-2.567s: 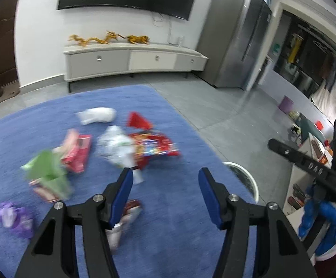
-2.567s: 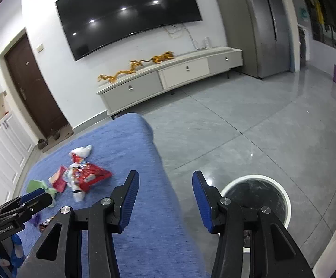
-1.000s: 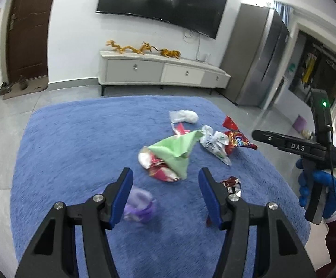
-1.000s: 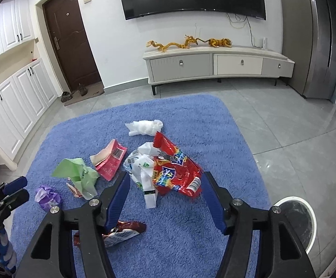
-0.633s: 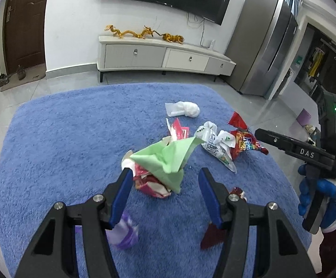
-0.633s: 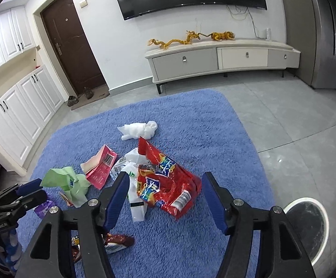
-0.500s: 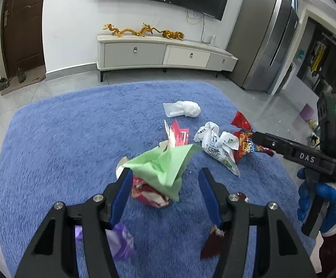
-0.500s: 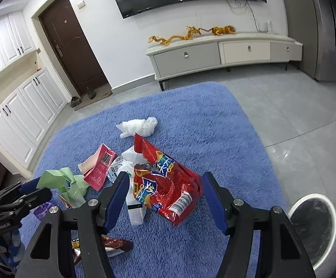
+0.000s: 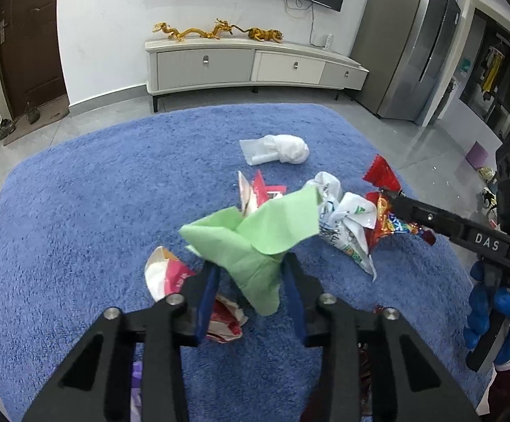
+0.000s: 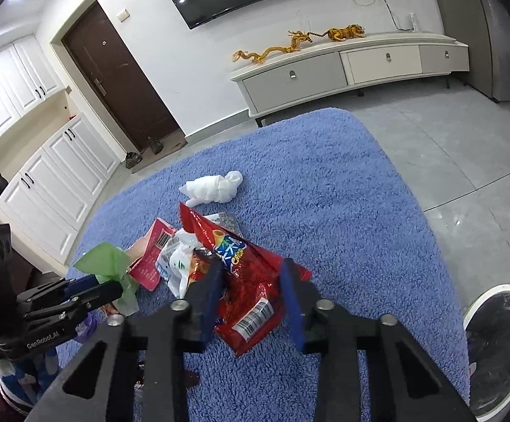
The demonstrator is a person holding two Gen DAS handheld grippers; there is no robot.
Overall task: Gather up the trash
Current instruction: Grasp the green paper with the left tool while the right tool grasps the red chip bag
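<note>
Trash lies on a blue rug (image 9: 79, 211). My left gripper (image 9: 251, 292) is open with its fingers on either side of a crumpled green paper (image 9: 255, 235), also seen in the right wrist view (image 10: 109, 263). My right gripper (image 10: 251, 295) is open with its fingers straddling a red snack bag (image 10: 251, 281), which shows in the left wrist view (image 9: 385, 204) under that gripper's fingers. A white printed plastic bag (image 9: 343, 221) lies between the two. I cannot tell if either gripper touches its item.
A white wad (image 9: 279, 149), a pink packet (image 10: 153, 253), a red-and-white wrapper (image 9: 174, 277) and a purple scrap (image 9: 135, 383) lie on the rug. A round white-rimmed bin (image 10: 497, 344) stands on the grey floor at the right. A TV cabinet (image 9: 255, 66) lines the far wall.
Both grippers have moved forward and down to the trash. The left now has the green paper between its fingers, the right the red snack bag; both jaws have narrowed somewhat.
</note>
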